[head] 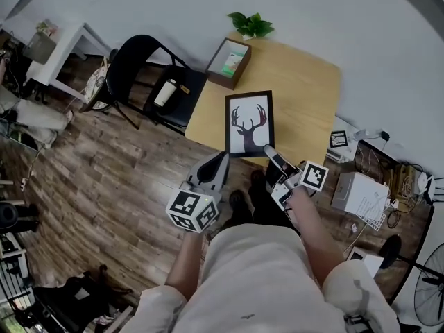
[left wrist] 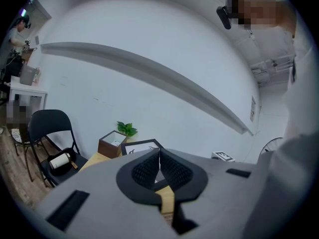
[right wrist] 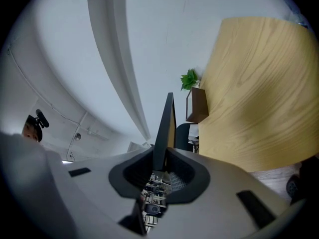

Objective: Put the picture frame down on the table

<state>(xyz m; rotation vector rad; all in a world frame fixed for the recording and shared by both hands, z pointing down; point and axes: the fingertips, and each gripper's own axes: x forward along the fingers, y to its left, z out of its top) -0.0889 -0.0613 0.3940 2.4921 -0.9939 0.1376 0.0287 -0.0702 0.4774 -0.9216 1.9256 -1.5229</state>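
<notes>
The black picture frame (head: 249,123) with a deer silhouette hangs over the near part of the wooden table (head: 305,89). My right gripper (head: 269,151) is shut on the frame's near right corner. In the right gripper view the frame (right wrist: 164,128) shows edge-on, clamped between the jaws of the right gripper (right wrist: 160,166). I cannot tell whether the frame touches the tabletop. My left gripper (head: 220,159) is shut and empty, just short of the table's near edge, left of the frame. In the left gripper view its jaws meet, and the frame (left wrist: 139,146) lies beyond them.
A brown wooden box (head: 229,62) and a small green plant (head: 251,25) stand at the table's far left corner. A black chair (head: 149,68) with a white roll (head: 164,92) on it is left of the table. White boxes and cables (head: 361,193) lie on the floor to the right.
</notes>
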